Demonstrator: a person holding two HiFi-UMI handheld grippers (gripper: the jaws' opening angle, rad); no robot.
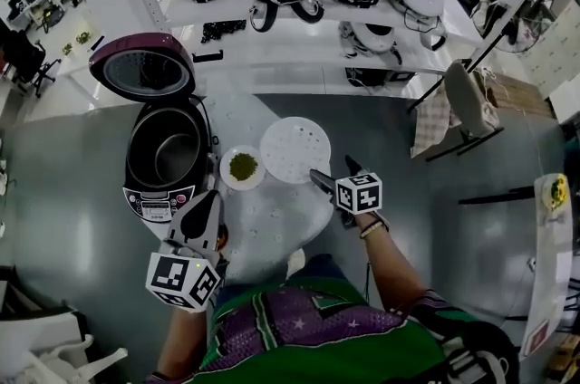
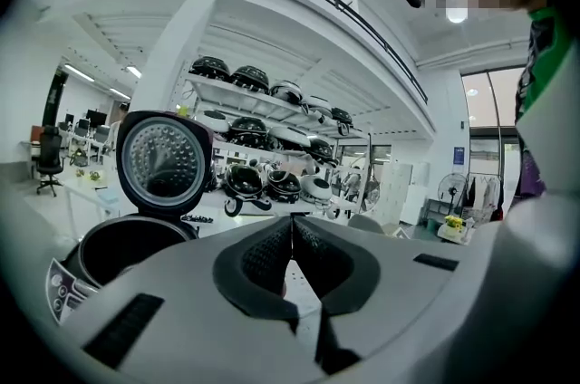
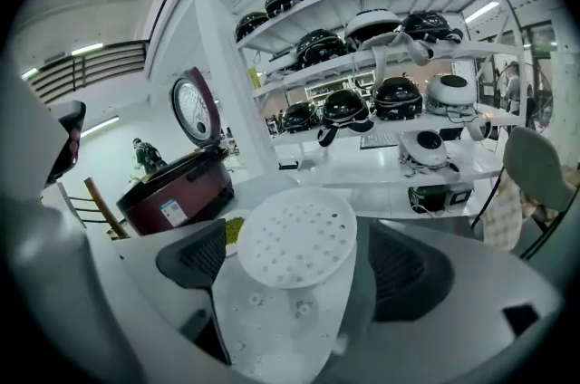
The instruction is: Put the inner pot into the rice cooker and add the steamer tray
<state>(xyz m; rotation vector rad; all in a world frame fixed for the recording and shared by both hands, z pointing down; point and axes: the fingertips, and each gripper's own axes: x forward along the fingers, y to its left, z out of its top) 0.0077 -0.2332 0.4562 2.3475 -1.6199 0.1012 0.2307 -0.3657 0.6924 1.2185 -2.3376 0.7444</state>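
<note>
Worktop: a round white worktop [image 1: 272,224], seen from above, with a grey floor all round it.
Rice cooker: the rice cooker [image 1: 145,192] stands at the worktop's 9 o'clock edge; its lid [image 1: 142,65] is swung up and open at its 12 o'clock.
Inner pot: the dark inner pot [image 1: 172,151] appears to be seated inside the rice cooker.
Steamer tray: the white steamer tray [image 1: 295,149], full of holes, lies flat on the worktop at 12 o'clock, well apart from the cooker's opening.
In between: a small bowl [image 1: 243,167] of something green sits just beside the tray at the tray's 8 o'clock, between tray and cooker.
Left gripper: the left gripper [image 1: 210,195] is at the worktop's 8 o'clock, close to the cooker's front panel; its jaws are pressed together on nothing.
Right gripper: the right gripper [image 1: 333,171] is at the tray's 4 o'clock; its jaws are spread wide, the tray lies ahead between them, and neither jaw touches it.
Behind: white shelves [image 1: 299,38] loaded with more cookers at 12 o'clock.
Side: a chair [image 1: 458,115] at 2 o'clock.
</note>
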